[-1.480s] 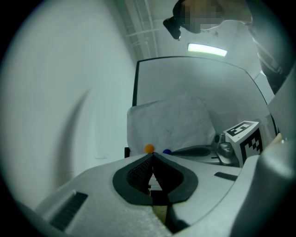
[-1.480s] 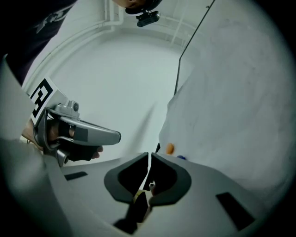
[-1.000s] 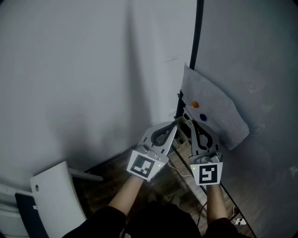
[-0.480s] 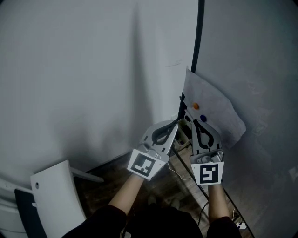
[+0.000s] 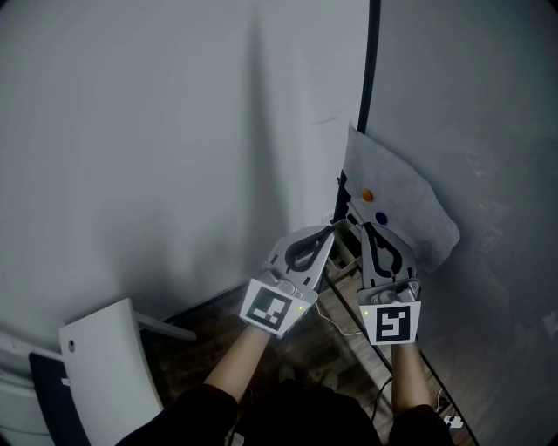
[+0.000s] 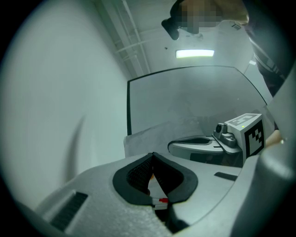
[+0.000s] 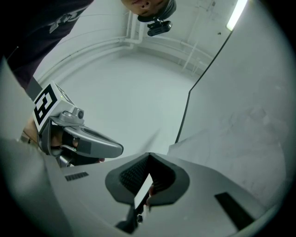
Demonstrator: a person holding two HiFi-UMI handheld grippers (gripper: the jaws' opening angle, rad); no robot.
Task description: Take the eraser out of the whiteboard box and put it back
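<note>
Left grey plastic gripper (image 5: 330, 230) and right grey plastic gripper (image 5: 363, 228) are hovering side by side, jaws pressed together on nothing, just beside the crumpled white paper sheet (image 5: 408, 207).

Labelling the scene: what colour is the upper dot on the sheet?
The dot is orange; head view.

The head view is dim, grey-blue and low in contrast. A soft upright shadow (image 5: 255, 113) runs down the wall (image 5: 131, 131), and the floor (image 5: 218, 322) at the bottom is nearly black. In the left gripper view a ceiling lamp (image 6: 194, 53) glares white above a hazy board (image 6: 185, 102). In the right gripper view a lamp strip (image 7: 237, 14) burns out at top right. Both gripper views bend straight lines and fall to black at the corners. The left gripper (image 6: 152, 155) and right gripper (image 7: 149, 155) are soft, close to the lens.
</note>
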